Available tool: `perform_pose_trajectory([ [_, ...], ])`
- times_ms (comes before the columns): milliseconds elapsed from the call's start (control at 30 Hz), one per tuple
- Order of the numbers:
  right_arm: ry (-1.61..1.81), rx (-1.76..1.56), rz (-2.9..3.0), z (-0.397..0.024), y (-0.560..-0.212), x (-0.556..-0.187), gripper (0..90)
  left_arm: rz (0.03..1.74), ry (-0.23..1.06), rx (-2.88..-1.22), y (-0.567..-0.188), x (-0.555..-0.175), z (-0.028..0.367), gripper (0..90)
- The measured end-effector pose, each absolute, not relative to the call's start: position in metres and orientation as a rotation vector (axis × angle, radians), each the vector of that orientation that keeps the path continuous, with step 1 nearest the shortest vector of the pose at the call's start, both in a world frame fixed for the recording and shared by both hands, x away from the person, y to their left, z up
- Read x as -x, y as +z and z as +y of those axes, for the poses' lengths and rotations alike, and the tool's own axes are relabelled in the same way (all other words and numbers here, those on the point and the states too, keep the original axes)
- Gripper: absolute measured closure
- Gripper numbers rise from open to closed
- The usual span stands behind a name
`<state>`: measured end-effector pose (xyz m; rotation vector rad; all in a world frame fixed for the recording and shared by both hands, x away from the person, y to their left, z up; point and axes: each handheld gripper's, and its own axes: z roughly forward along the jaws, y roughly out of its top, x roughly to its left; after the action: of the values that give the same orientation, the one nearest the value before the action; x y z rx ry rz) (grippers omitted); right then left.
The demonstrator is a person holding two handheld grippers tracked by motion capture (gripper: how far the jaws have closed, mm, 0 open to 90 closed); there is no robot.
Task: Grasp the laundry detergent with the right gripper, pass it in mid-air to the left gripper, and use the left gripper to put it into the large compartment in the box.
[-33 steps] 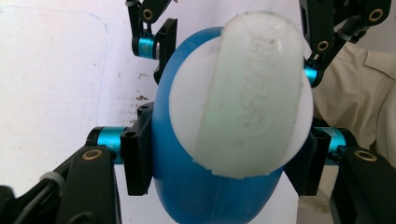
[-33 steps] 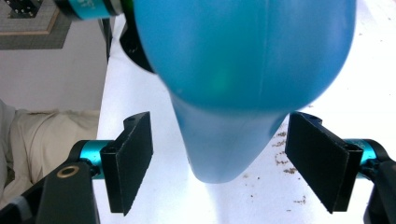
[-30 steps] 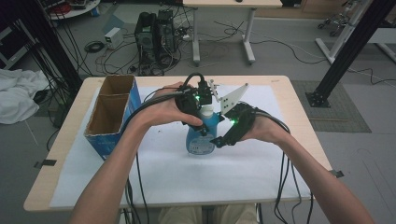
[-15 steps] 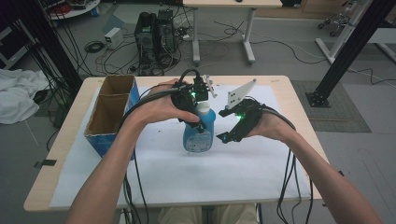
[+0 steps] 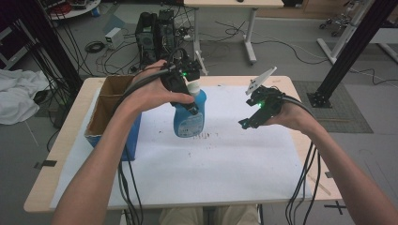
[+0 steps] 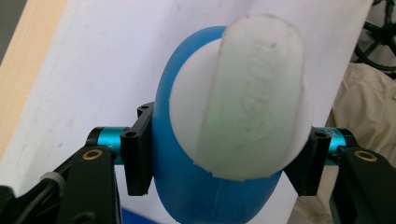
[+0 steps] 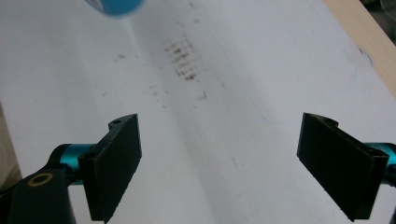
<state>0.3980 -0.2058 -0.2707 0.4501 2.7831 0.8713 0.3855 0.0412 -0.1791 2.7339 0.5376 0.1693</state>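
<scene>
High view: dim, even room light with a greyish cast; the white sheet (image 5: 211,159) is the brightest surface, and shadows under the forearms are faint. Small green lamps glow on both grippers. Detail is soft and grainy. Left gripper view: the bottle (image 6: 224,116) sits very close, its pale cap blurred and slightly washed out. Right gripper view: the sheet is bright, dark specks smeared, and the black pads (image 7: 116,163) fairly sharp.
</scene>
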Motion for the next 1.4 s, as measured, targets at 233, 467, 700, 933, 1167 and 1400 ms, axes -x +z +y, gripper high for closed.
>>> perform_pose_trajectory([
  [233,1.002,-0.359,2.81,-0.194,-0.276,-0.392,13.0,0.505,0.159,-2.745,-0.182,-0.384,0.04,37.0],
  [467,0.601,-0.693,2.785,-0.243,-0.275,-0.418,13.1,1.091,0.293,-2.597,-0.106,-0.399,0.105,37.0],
  [700,0.536,-0.754,2.779,-0.254,-0.269,-0.428,13.1,1.256,0.322,-2.511,-0.091,-0.401,0.135,37.0],
  [933,0.525,-0.76,2.78,-0.255,-0.268,-0.429,13.1,1.211,0.319,-2.538,-0.096,-0.401,0.125,37.1],
  [1167,0.445,-0.805,2.772,-0.267,-0.272,-0.434,13.1,1.296,0.322,-2.483,-0.086,-0.401,0.146,37.1],
  [1400,0.442,-0.805,2.774,-0.265,-0.272,-0.433,13.1,1.565,0.374,-2.365,-0.088,-0.4,0.203,37.1],
])
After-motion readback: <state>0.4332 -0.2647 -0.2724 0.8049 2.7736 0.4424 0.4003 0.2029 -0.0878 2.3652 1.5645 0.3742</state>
